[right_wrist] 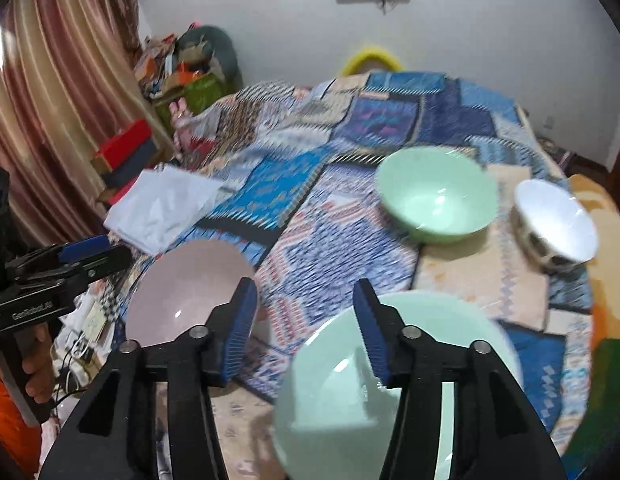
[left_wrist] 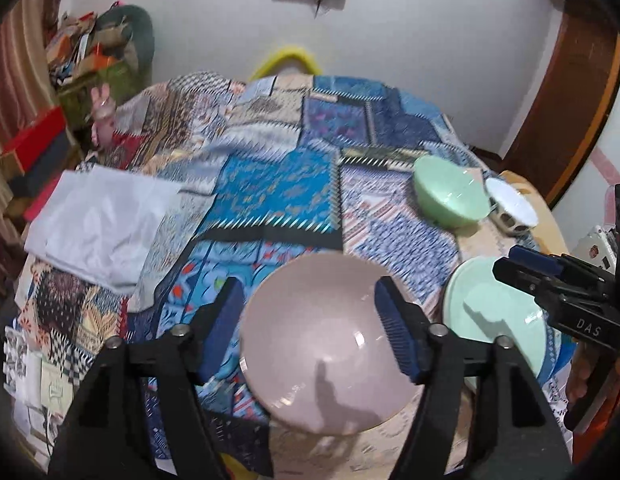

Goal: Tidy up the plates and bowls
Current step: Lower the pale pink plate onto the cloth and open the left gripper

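Four bowls sit on the quilt (right_wrist: 310,248): one pink (left_wrist: 325,344), two green, one white; both tongs released.

Pretty even indoor light, nothing dim. Both views have motion smear, worst on the patchwork cloth (left_wrist: 278,184) toward 12 o'clock. Small glare spots on the pink bowl (left_wrist: 321,344) and green bowl (right_wrist: 437,196). A dark shadow sits at 6 o'clock inside the pink one. Heavy fisheye bending, black corners all round.
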Tool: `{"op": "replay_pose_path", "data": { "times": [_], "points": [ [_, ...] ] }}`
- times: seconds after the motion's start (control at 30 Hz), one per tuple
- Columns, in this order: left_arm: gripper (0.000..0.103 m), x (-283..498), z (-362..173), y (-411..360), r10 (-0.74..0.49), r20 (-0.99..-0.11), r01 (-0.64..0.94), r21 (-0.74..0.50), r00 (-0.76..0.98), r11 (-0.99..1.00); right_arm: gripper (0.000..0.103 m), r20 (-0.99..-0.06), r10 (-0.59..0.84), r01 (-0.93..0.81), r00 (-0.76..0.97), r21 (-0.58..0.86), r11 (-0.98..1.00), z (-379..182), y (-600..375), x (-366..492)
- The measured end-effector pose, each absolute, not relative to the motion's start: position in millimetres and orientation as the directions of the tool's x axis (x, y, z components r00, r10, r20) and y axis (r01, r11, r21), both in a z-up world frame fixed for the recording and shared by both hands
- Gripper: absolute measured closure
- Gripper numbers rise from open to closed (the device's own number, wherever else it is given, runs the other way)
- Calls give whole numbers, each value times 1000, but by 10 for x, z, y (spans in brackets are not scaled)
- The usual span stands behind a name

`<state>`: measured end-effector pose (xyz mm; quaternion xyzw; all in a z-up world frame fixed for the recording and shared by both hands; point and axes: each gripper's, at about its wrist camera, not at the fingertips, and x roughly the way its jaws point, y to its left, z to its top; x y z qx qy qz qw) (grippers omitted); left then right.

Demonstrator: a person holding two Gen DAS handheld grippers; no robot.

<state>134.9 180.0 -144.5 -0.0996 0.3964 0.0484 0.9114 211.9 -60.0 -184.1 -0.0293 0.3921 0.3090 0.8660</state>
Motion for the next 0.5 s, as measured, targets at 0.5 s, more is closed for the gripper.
{"op": "replay_pose_path", "data": {
  "times": [0.5],
  "points": [
    [7,2009,-1114,1239,-29,-695,-70,-115,718,991,36,-639,423,-439,642,146,887,-1533,-1327,2570]
  ]
}}
